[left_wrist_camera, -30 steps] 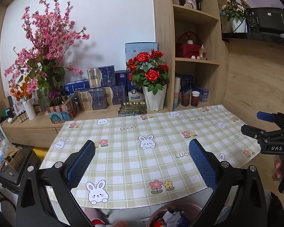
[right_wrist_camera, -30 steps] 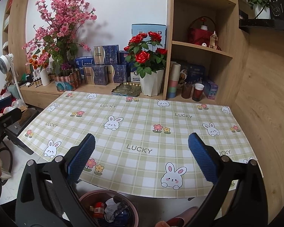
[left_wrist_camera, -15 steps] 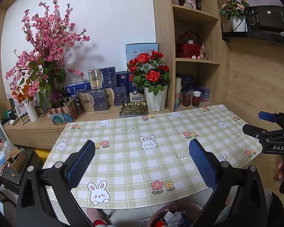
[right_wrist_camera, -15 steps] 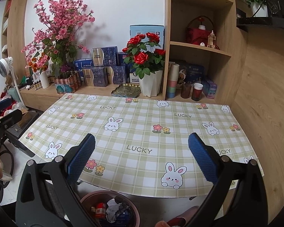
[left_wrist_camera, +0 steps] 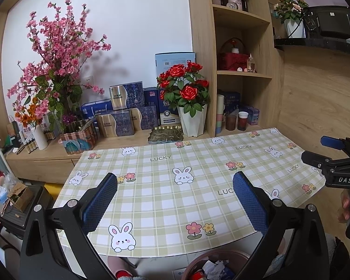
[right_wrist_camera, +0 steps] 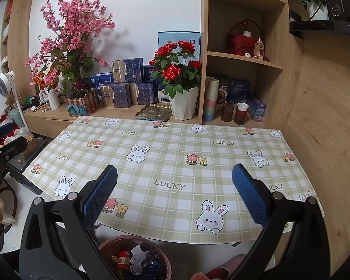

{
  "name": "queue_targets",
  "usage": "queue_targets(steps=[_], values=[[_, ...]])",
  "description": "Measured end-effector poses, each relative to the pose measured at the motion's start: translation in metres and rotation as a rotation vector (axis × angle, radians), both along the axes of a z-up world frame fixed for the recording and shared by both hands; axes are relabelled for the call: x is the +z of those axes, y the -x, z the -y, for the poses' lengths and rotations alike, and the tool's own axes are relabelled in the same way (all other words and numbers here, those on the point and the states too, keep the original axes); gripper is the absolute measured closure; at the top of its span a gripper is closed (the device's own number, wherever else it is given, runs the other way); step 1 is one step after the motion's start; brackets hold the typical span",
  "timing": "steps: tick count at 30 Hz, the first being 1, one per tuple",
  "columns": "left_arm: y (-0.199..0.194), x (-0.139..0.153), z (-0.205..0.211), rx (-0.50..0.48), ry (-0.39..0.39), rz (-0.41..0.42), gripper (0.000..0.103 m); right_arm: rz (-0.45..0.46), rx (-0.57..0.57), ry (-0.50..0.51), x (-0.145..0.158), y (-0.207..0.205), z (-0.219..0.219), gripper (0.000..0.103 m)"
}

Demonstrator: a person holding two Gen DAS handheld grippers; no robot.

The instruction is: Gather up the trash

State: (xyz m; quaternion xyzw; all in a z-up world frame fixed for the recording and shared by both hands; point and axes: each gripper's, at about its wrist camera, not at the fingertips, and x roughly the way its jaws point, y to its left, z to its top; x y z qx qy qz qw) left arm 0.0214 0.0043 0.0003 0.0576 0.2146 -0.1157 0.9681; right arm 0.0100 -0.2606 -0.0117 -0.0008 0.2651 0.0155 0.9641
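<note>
Fingers, left: the left gripper (left_wrist_camera: 175, 198) is spread wide and holds nothing, lower centre of its own view; its pads (left_wrist_camera: 100, 201) hang over the near edge of the table (left_wrist_camera: 165, 200).
Fingers, right: the right gripper (right_wrist_camera: 175, 197) is likewise released and bare.
Change: from a second ago both views have only drifted slightly; neither pair of fingers has closed or reached.
Meaning: judging by this, collecting looks finished or paused, since no litter shows on the checked cloth.
Trash: crumpled paper and packets lie in the brown bin (right_wrist_camera: 109, 245), bottom of the frame, on the floor just below the near table edge.
Edges: shelf clutter and the rose pot (right_wrist_camera: 184, 103) line the far edge.
Open room: the whole cloth between the grippers and the far edge is free for moving.
</note>
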Motion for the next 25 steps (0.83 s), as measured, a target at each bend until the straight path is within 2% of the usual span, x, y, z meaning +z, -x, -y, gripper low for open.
queue_targets(steps=[25], values=[[-0.0041,-0.0045,-0.0019,0.018,-0.007,-0.020,0.006,-0.016,-0.012,-0.014,-0.0047,0.0004,0.0055,0.006]])
